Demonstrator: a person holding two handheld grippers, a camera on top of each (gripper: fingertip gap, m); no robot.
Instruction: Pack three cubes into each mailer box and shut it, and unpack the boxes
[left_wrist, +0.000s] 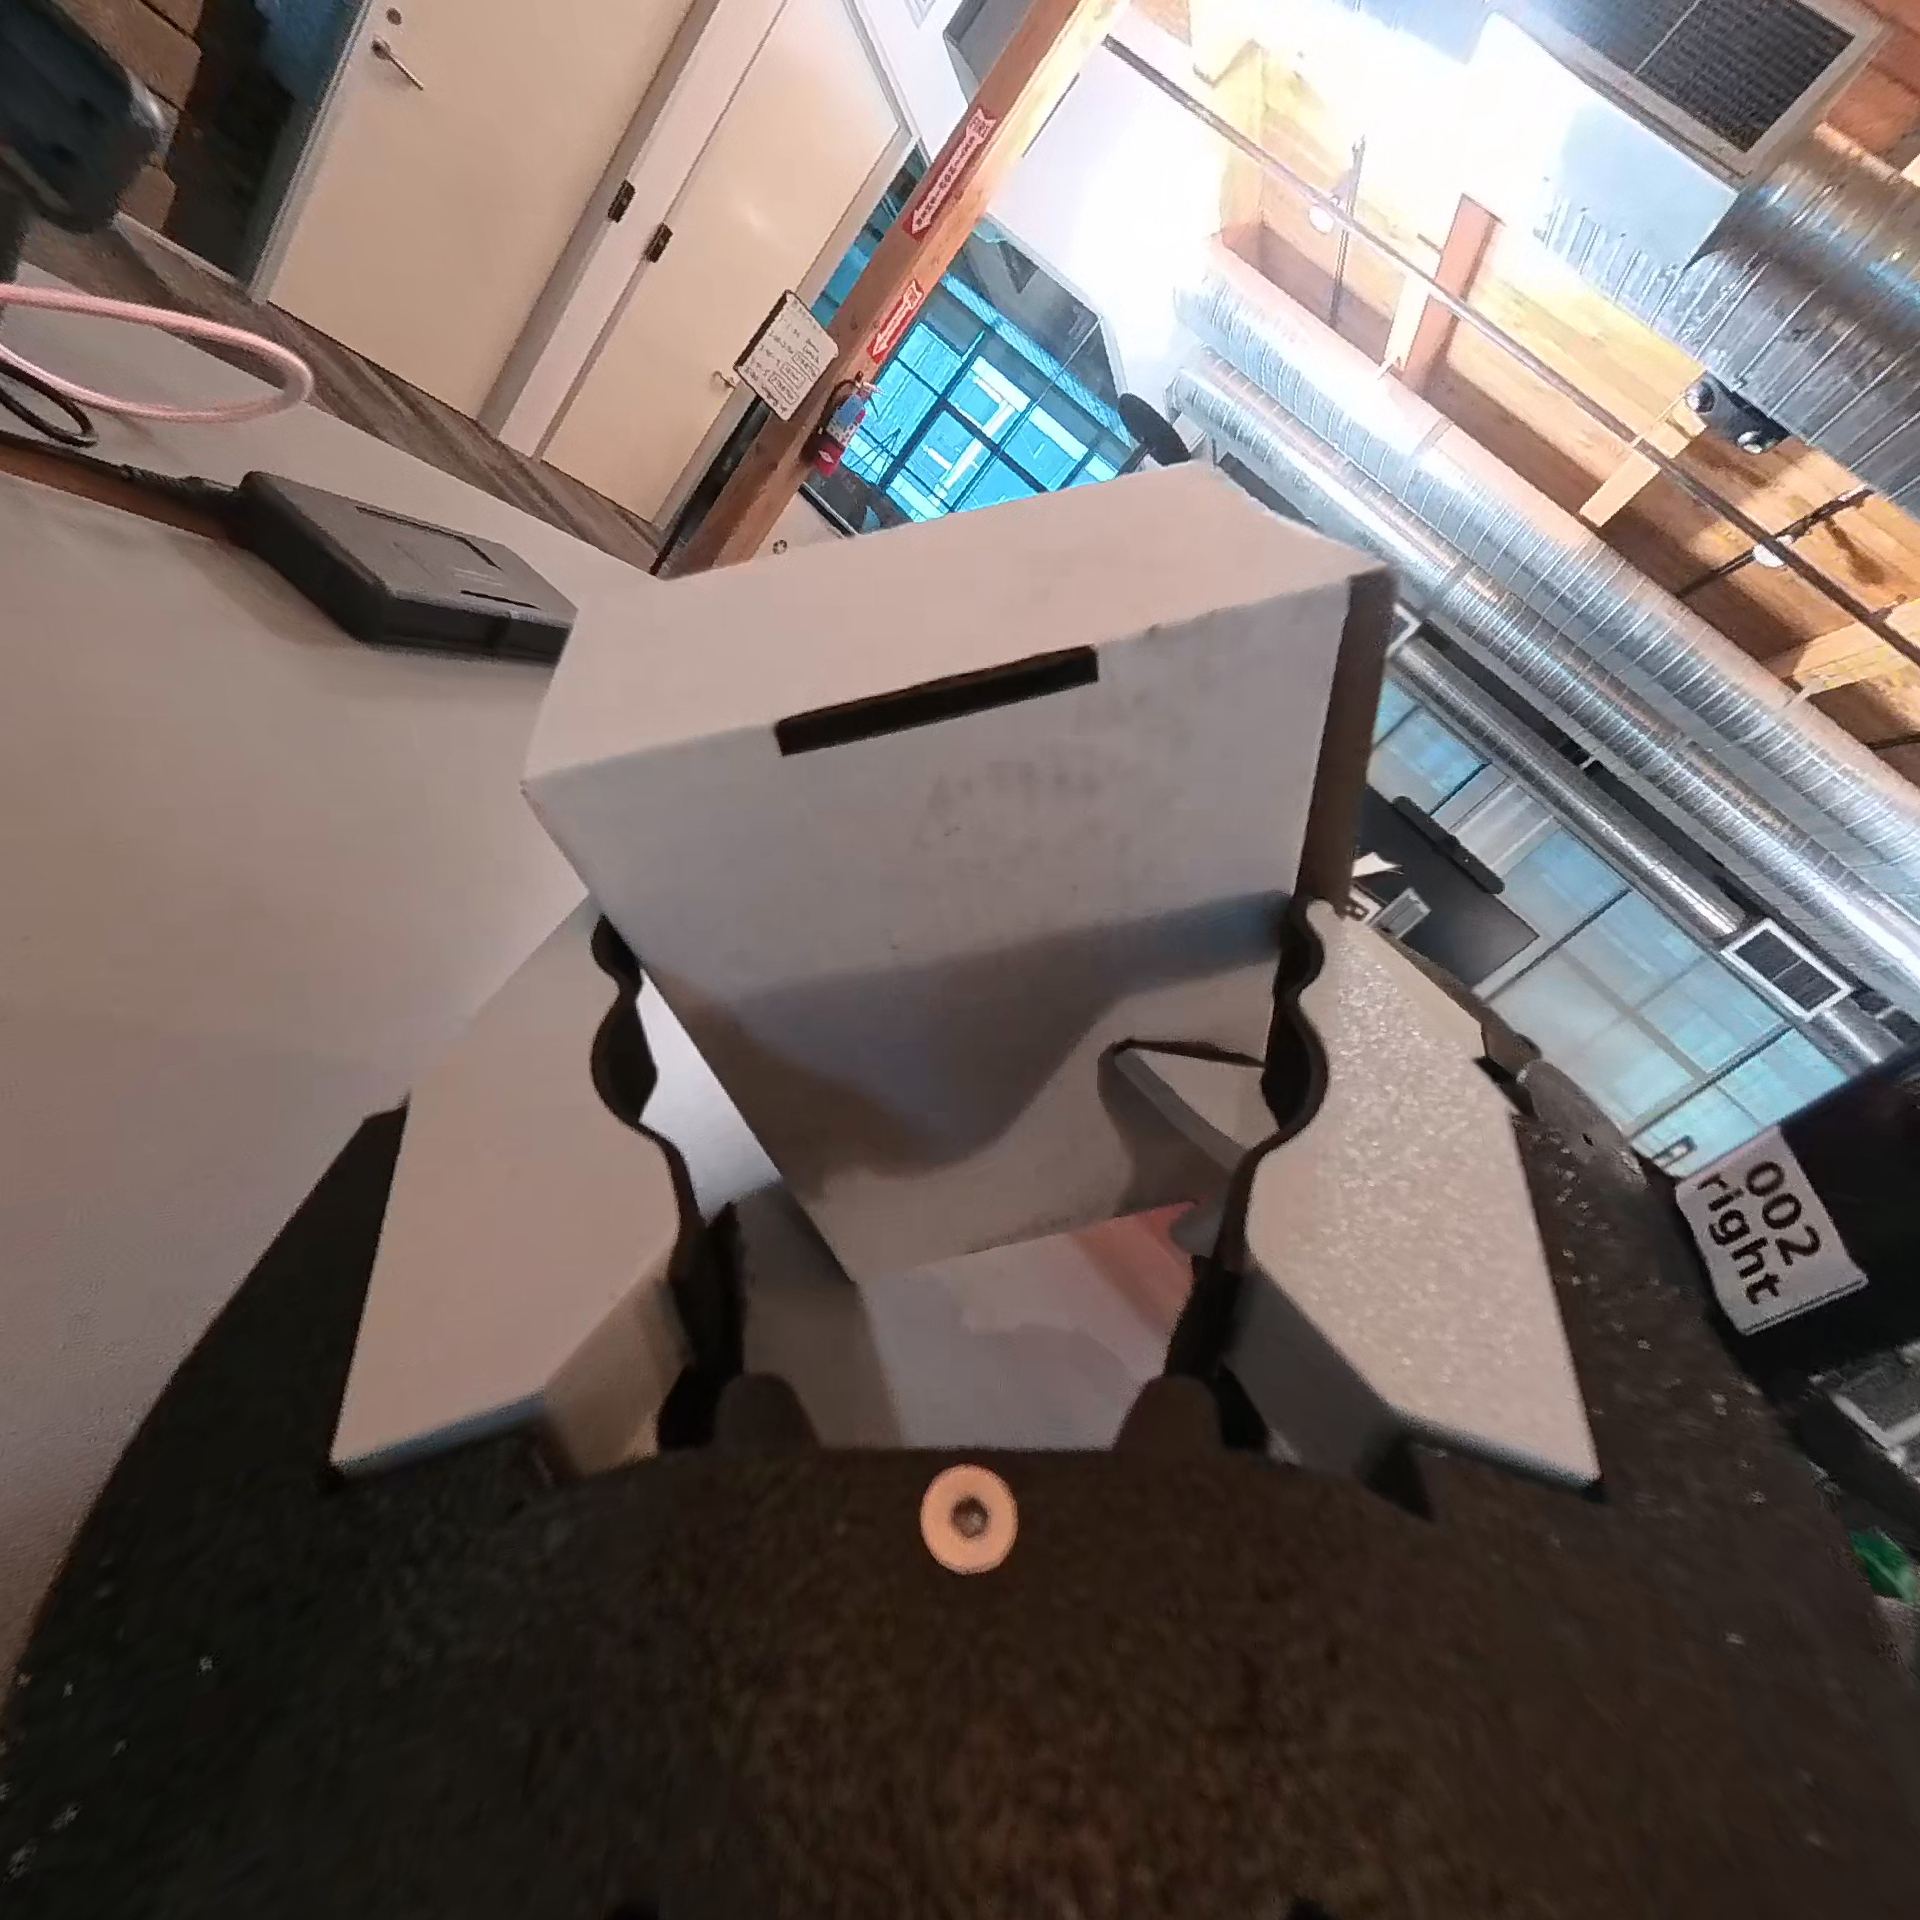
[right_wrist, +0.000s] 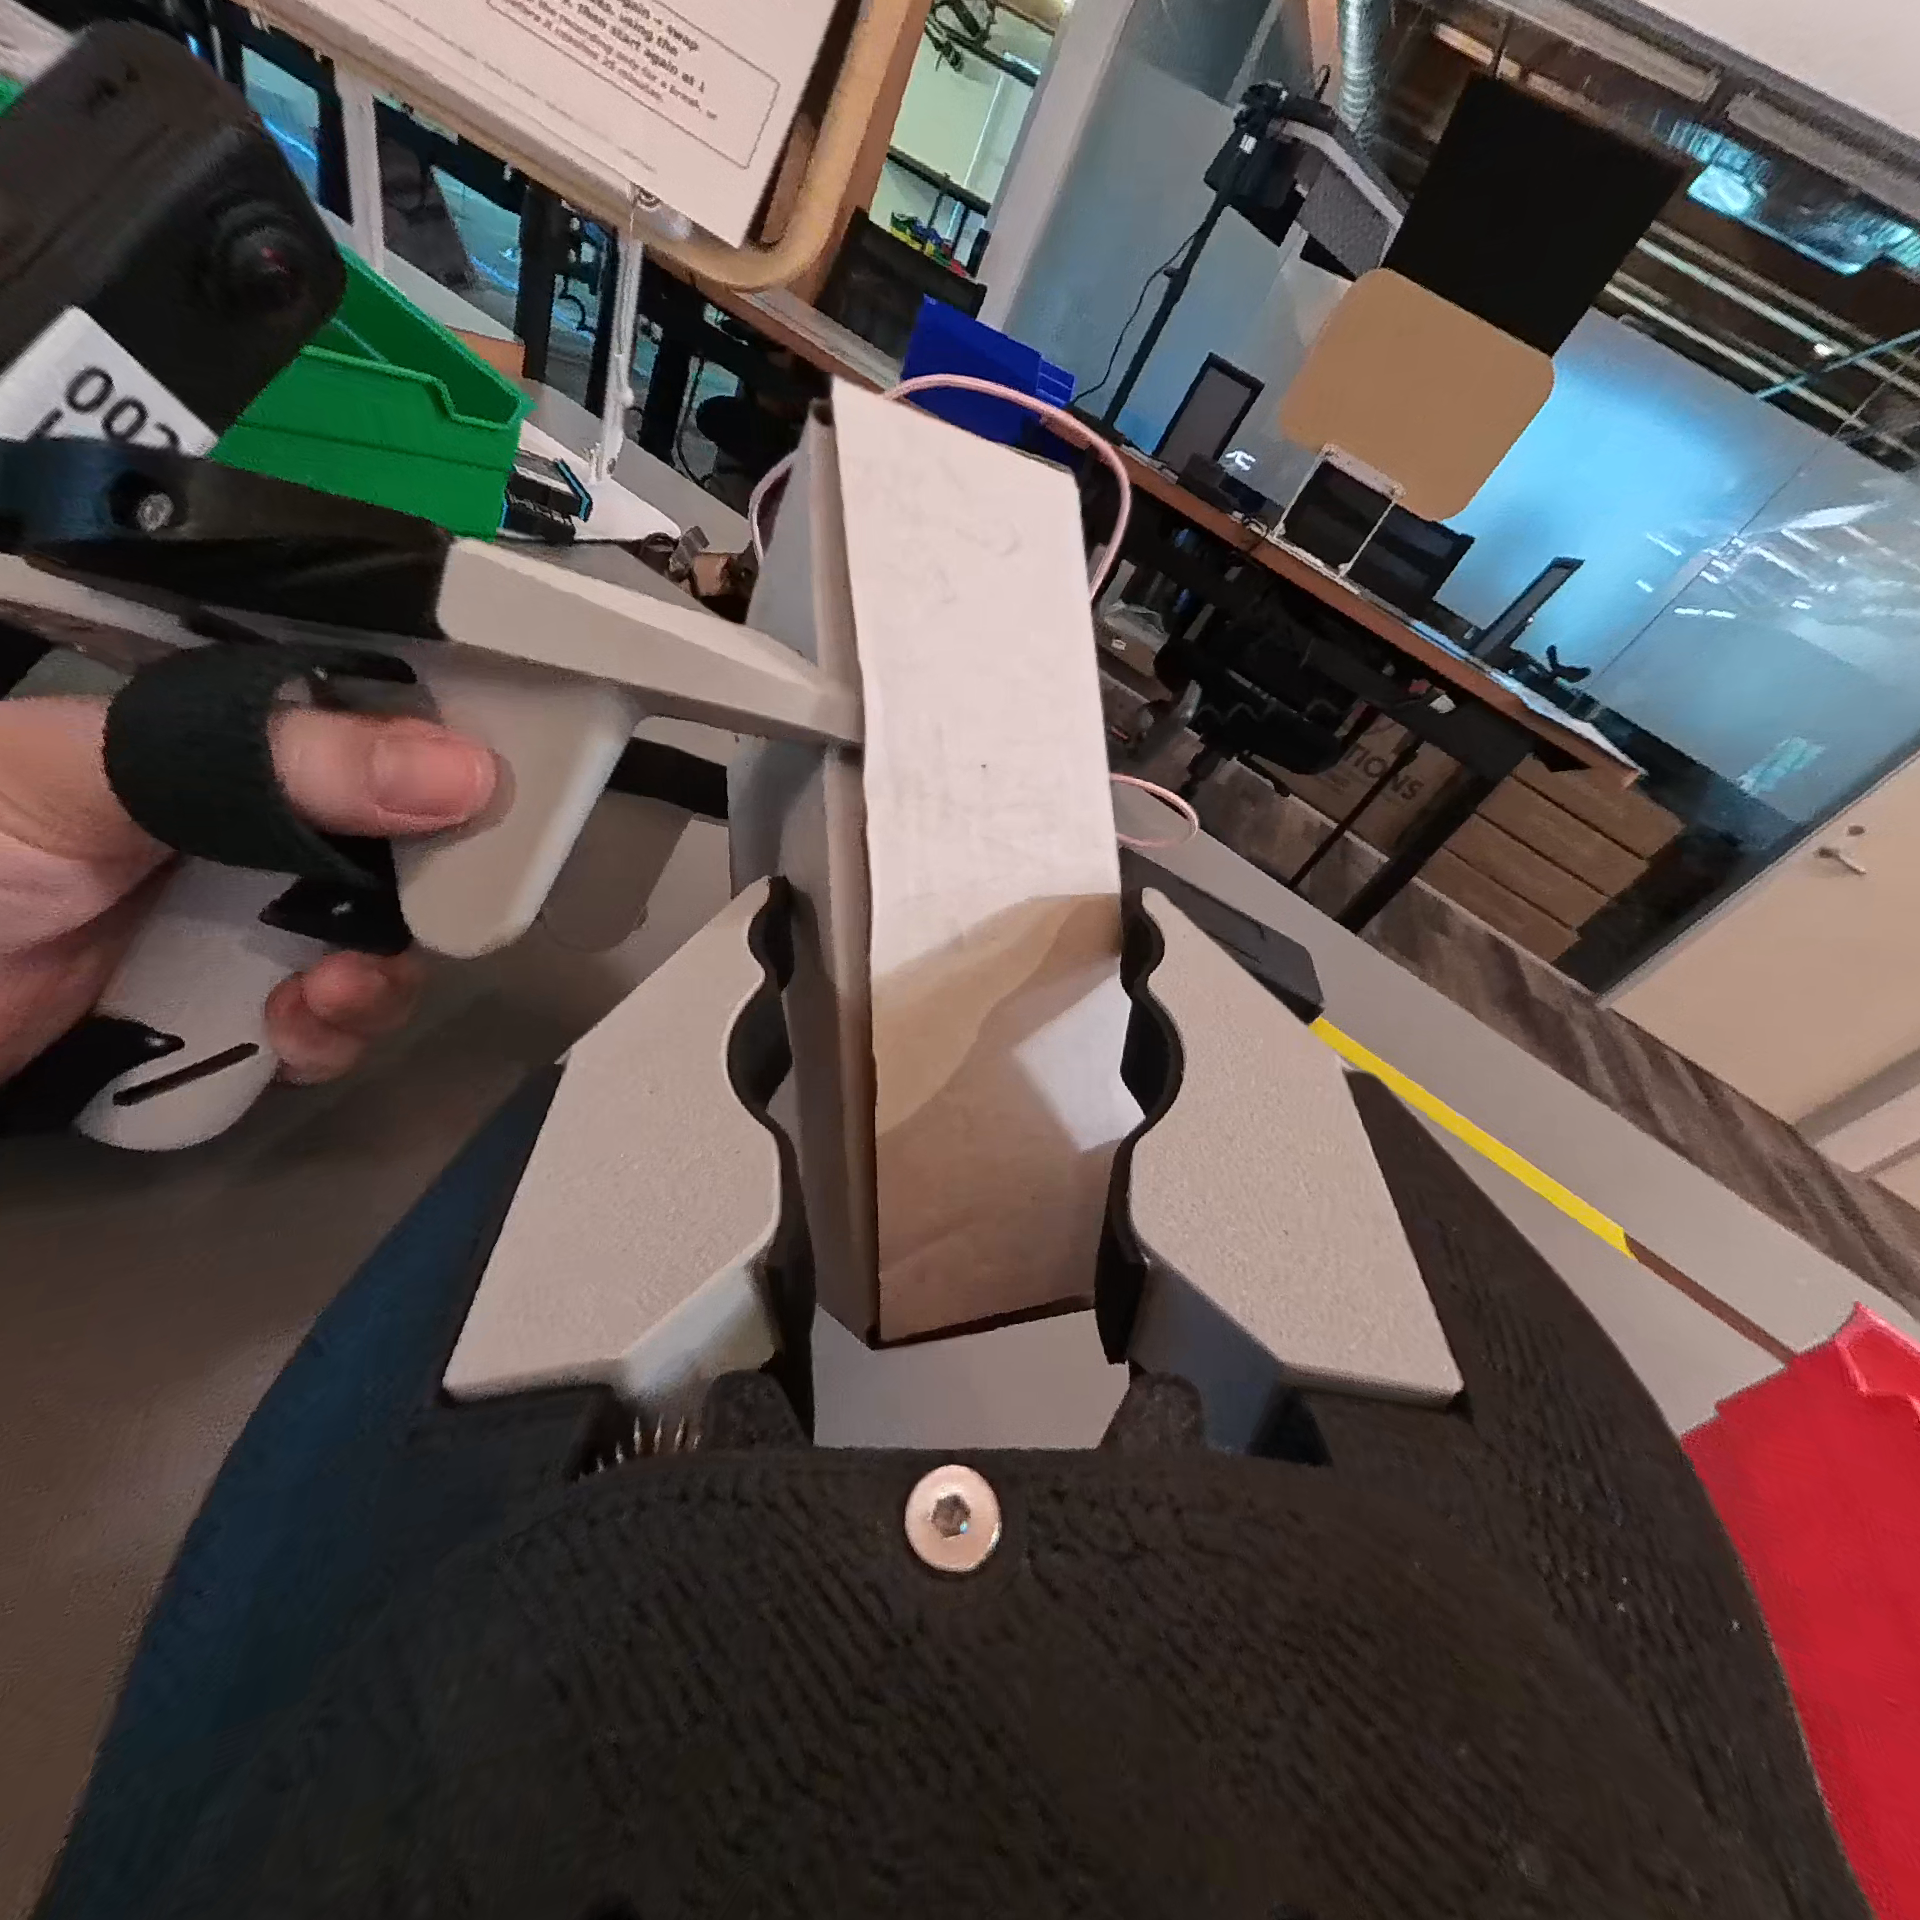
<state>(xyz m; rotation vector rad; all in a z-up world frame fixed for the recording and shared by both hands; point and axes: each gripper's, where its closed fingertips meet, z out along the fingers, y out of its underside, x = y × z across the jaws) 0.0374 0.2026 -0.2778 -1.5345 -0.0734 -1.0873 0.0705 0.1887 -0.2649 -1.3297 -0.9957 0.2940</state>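
A white mailer box (left_wrist: 935, 831) is shut and held in the air, tilted, with a dark slot on its upper face. My left gripper (left_wrist: 956, 935) is shut on the box across its wide side. In the right wrist view the box (right_wrist: 977, 727) stands on edge. My right gripper (right_wrist: 956, 894) is shut on its narrow side near the lower end. A finger of the left gripper (right_wrist: 675, 665), held by a hand (right_wrist: 156, 831), reaches the box from the left. The right gripper's body (left_wrist: 1714, 1143) shows at the right edge of the left wrist view. No cubes are in view.
A grey table (left_wrist: 208, 831) lies below, with a black device (left_wrist: 395, 561) and a pink cable (left_wrist: 208, 364) at its far side. A green bin (right_wrist: 384, 436) and a blue bin (right_wrist: 977, 364) stand beyond the box. A red bin (right_wrist: 1818, 1558) is at lower right, near yellow edge tape (right_wrist: 1455, 1132).
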